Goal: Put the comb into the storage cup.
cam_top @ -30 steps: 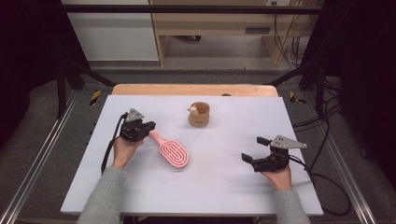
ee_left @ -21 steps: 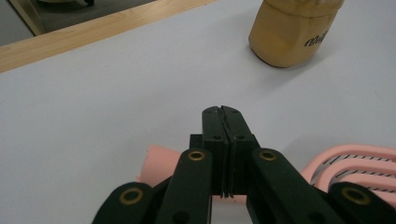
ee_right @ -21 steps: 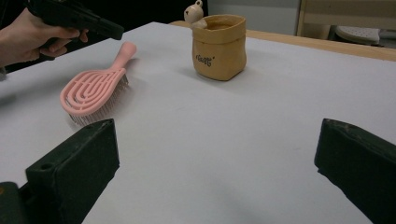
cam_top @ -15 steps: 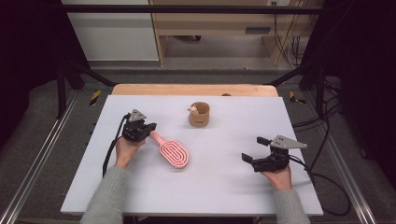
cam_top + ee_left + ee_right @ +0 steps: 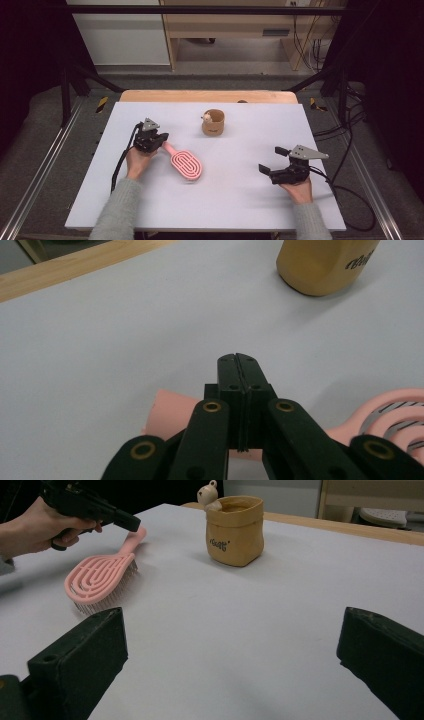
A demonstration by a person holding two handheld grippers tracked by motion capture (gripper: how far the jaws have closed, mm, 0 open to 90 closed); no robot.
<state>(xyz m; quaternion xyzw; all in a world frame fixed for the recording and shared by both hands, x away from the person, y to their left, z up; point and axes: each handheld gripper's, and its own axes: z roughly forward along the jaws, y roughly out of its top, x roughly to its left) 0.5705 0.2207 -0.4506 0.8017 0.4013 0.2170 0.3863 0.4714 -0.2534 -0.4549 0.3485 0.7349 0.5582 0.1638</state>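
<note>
Pink hairbrush (image 5: pixel 184 163) lies left of centre in the high view on the white bench (image 5: pixel 240 210), bristles down, handle pointing toward upper left. Left gripper (image 5: pixel 159 142) sits over the handle end; in the left gripper view its jaws stand fully closed, pads meeting above the pink handle, which passes beneath them; whether they pinch it cannot be told. Right gripper (image 5: pixel 272 161), lower right, has its jaws spread wide with nothing between them. Tan cup (image 5: pixel 213 122) stands upper centre, well apart from the brush, a small pale figure (image 5: pixel 208 492) at its rim; the rest of its inside is hidden. Brush head cut off at the right edge in the left gripper view.
</note>
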